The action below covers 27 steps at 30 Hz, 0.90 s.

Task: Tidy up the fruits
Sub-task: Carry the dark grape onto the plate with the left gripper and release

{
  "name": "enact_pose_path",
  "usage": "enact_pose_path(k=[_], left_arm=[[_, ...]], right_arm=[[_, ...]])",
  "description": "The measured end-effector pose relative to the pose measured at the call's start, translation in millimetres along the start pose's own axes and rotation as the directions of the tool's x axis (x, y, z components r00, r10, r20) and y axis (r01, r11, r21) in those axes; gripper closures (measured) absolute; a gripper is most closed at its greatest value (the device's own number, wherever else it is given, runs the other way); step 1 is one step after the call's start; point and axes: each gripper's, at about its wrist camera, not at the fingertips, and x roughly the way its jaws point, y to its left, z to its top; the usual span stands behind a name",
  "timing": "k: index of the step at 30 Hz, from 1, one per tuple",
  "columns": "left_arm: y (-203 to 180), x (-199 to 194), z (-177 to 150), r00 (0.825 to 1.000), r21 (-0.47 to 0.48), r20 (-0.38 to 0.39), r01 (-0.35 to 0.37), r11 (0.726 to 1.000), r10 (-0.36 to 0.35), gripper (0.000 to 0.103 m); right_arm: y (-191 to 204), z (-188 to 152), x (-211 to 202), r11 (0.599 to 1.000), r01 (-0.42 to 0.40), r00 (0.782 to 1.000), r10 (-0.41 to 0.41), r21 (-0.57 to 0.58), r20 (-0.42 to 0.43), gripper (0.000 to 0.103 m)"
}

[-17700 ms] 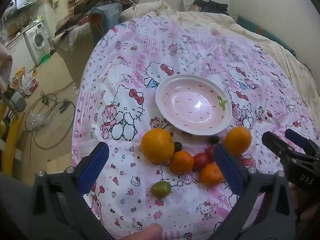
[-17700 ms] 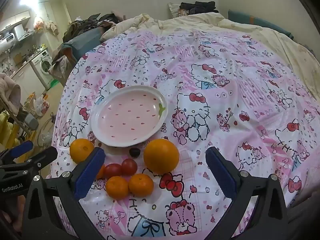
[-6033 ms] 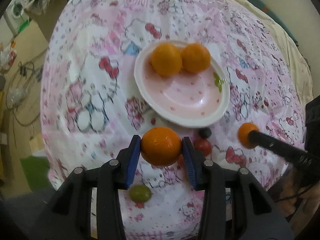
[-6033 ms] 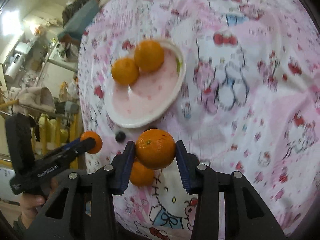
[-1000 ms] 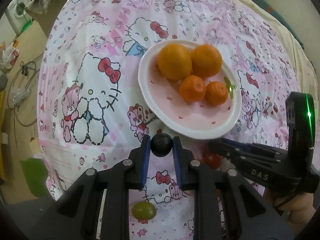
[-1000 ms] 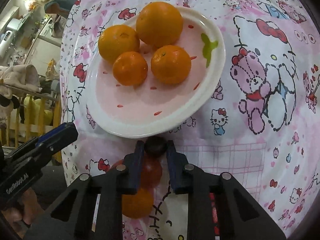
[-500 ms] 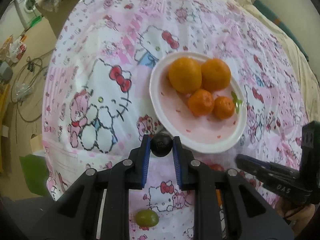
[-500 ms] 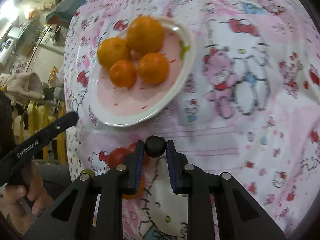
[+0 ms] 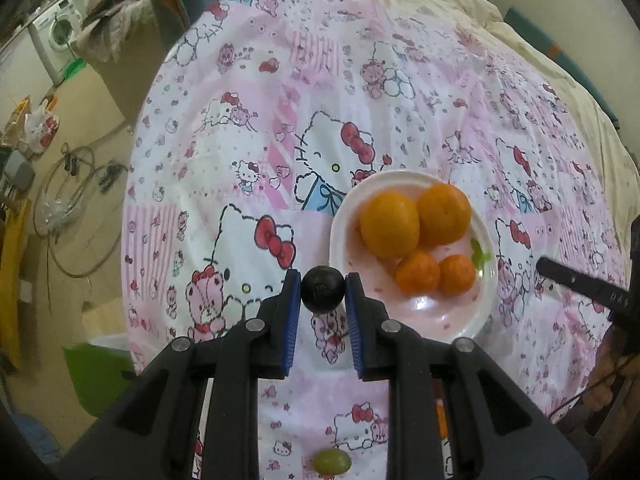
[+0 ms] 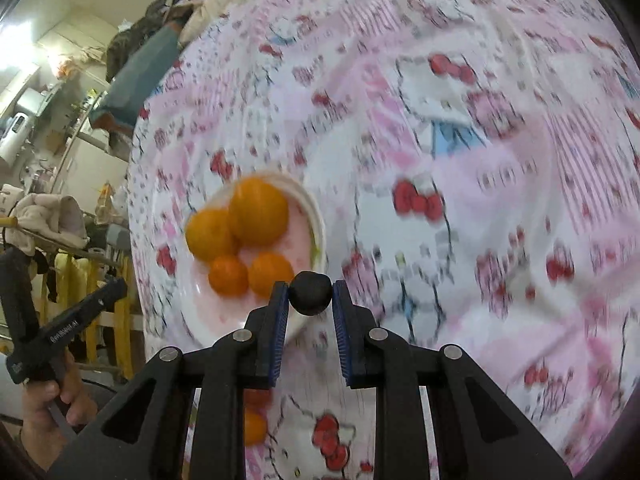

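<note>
- Your left gripper [image 9: 323, 292] is closed on a small dark fruit [image 9: 322, 289], held at the fingertips in the lower middle of the left wrist view, just left of the plate [image 9: 472, 320].
- Your right gripper [image 10: 310, 294] is likewise clamped on a second dark fruit [image 10: 311, 293], which sits over the plate's near rim in the right wrist view; that view is blurred, so judge the height above the rim with care.
- The plate holds four pieces: two big oranges [image 9: 389, 224] at the back and two small tangerines [image 9: 417, 277] in front of them, all touching in one cluster. The front part of the plate is bare.
- By the look of it, you are past halfway: the orange fruit is plated, and both dark fruits are lifted but not yet set down.
- Left on the pink bedsheet [image 9: 248, 128]: a green grape [image 9: 331, 461] at the bottom edge of the left view, plus something red [image 10: 258, 397] and a small orange fruit [image 10: 254, 427] half hidden behind the right gripper's frame, lower left of centre.
</note>
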Motion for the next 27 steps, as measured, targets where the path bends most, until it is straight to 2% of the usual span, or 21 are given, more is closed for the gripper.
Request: enact_pose_path(k=[5,8,12,27], left_arm=[[-8,26,8,0.998,-0.002,-0.045,0.043,0.999,-0.043,0.084],[-13,40,7,0.992,-0.005,-0.078,0.099,0.995,-0.099,0.084],[-23,46,7,0.994,0.036,-0.076,0.082,0.996,-0.079,0.084],[-33,61,14,0.992,0.000,-0.095,0.080,0.997,-0.080,0.084]], right_arm=[[13,25,16,0.999,-0.019,1.000,0.019,-0.035,-0.003,0.080],[17,30,33,0.999,-0.021,0.999,0.020,-0.047,-0.029,0.079],[16,27,49,0.999,-0.030,0.997,0.027,-0.043,-0.067,0.079],[4,21,63,0.999,-0.043,0.995,0.044,0.005,-0.095,0.079]])
